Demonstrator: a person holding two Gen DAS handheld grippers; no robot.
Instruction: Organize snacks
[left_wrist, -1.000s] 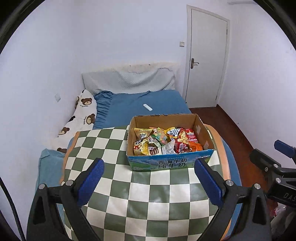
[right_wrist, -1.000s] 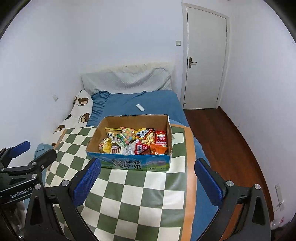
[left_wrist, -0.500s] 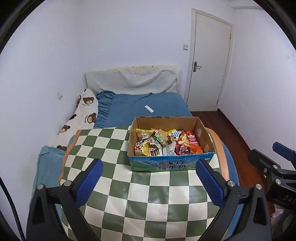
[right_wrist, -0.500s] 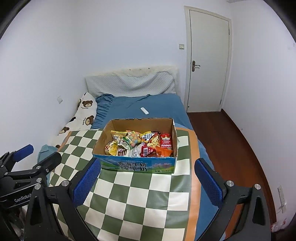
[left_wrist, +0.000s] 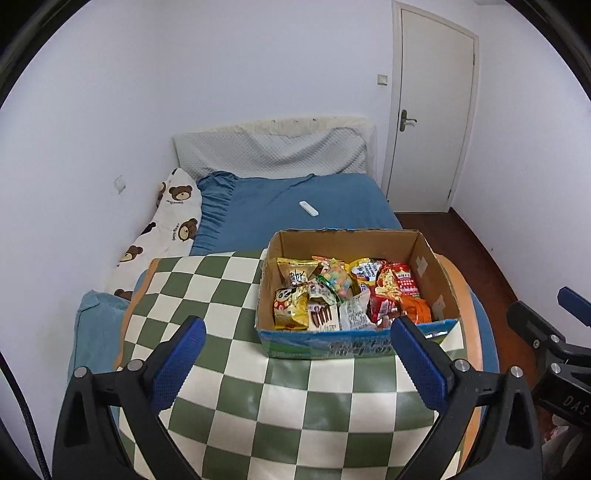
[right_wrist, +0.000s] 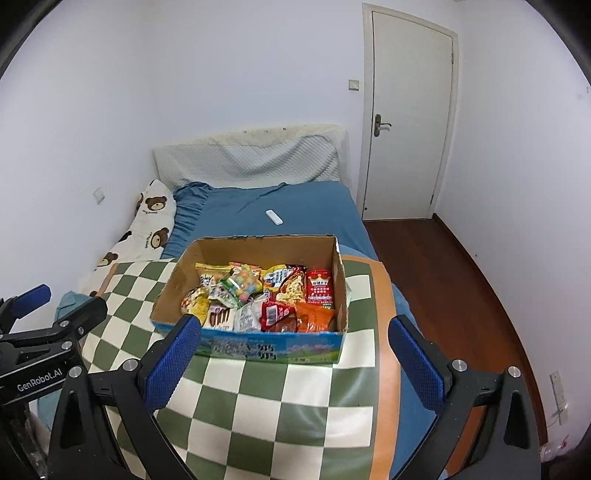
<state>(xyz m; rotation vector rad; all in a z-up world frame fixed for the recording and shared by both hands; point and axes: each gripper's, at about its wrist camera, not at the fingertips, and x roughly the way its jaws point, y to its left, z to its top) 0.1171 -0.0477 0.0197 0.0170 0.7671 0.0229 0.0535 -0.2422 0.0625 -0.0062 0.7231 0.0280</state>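
An open cardboard box (left_wrist: 432, 258) (right_wrist: 177, 273) stands on a green-and-white checkered cloth (left_wrist: 229, 369) (right_wrist: 295, 406) over the bed's near end. It holds several snack packets (left_wrist: 347, 291) (right_wrist: 258, 295), among them a yellow panda bag (left_wrist: 290, 308) and a red packet (right_wrist: 319, 288). My left gripper (left_wrist: 295, 360) is open and empty, just in front of the box. My right gripper (right_wrist: 291, 358) is open and empty, also in front of the box. Each gripper shows at the edge of the other's view: the right one (left_wrist: 546, 332), the left one (right_wrist: 48, 317).
A blue bed (left_wrist: 295, 214) lies behind the box, with a white remote (left_wrist: 308, 209) on it, a bear-print pillow (left_wrist: 166, 229) at the left and a padded headboard (left_wrist: 273, 151). A closed white door (right_wrist: 406, 122) and wooden floor (right_wrist: 443, 280) are at the right.
Both grippers have moved closer to the box and tilted down a little, so the box sits lower and larger in both views. Both stay open and empty.
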